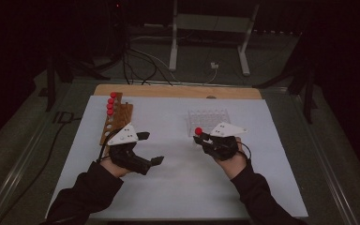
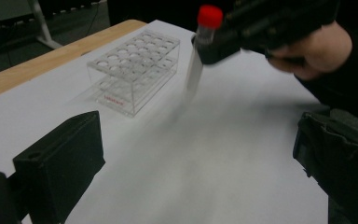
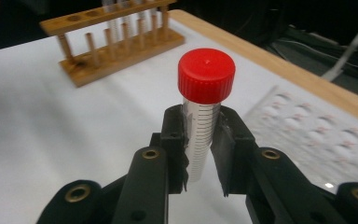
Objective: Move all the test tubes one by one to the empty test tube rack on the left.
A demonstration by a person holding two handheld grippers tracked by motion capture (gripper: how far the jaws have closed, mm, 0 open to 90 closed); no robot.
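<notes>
The right claw (image 3: pixel 199 149) is pinching a red-capped tube (image 3: pixel 204 107) just below its cap, upright and clear of the counter (image 1: pixel 178 183), near the clear rack (image 2: pixel 133 70). The left claw (image 1: pixel 152 147) stands spread and holds nothing. Four red-capped tubes remain in the wooden rack (image 1: pixel 117 119) — the clear rack's wells appear vacant. Judged status: transfer at an early stage — the carried tube awaits seating, the rest await pickup.

Lab bench: wooden tube rack (image 1: pixel 116 117), clear plastic rack (image 1: pixel 207 121), white table sheet (image 1: pixel 178 187) (dark room, cables behind).
</notes>
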